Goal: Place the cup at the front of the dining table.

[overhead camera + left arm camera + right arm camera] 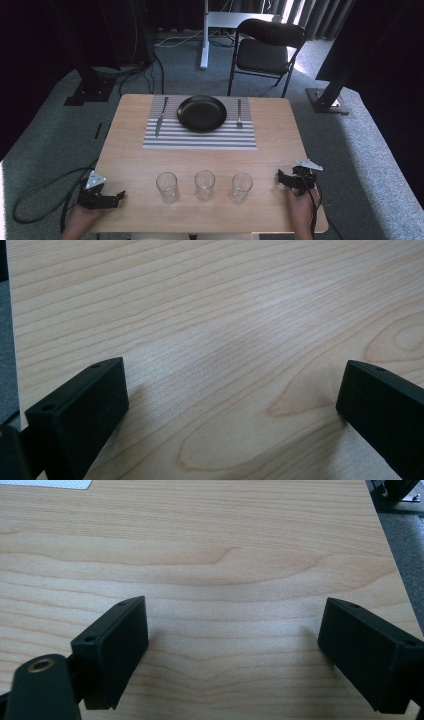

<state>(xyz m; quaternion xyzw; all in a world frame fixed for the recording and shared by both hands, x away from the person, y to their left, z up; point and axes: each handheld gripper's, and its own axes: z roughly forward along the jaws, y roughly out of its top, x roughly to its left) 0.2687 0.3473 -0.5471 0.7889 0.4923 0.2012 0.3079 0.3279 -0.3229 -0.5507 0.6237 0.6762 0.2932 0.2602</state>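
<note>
High view: wooden table (130,150). Left gripper (107,198) at the near left edge, held by a hand (80,220); right gripper (286,180) at the near right edge, held by the other hand (300,207). Between them, a row of 3 clear glasses (167,187) (204,185) (241,187), standing upright and apart. Beyond the glasses, a striped placemat (200,139) carries a black plate (202,113), with a knife (161,116) to its left and a fork (239,113) to its right. A black chair (267,47) stands behind the table.

Left gripper view: jaws spread wide, nothing between them, bare tabletop (225,315) ahead.

Right gripper view: jaws spread wide, empty, bare wood (225,555) ahead; placemat corner (50,483) far off at upper left.
</note>
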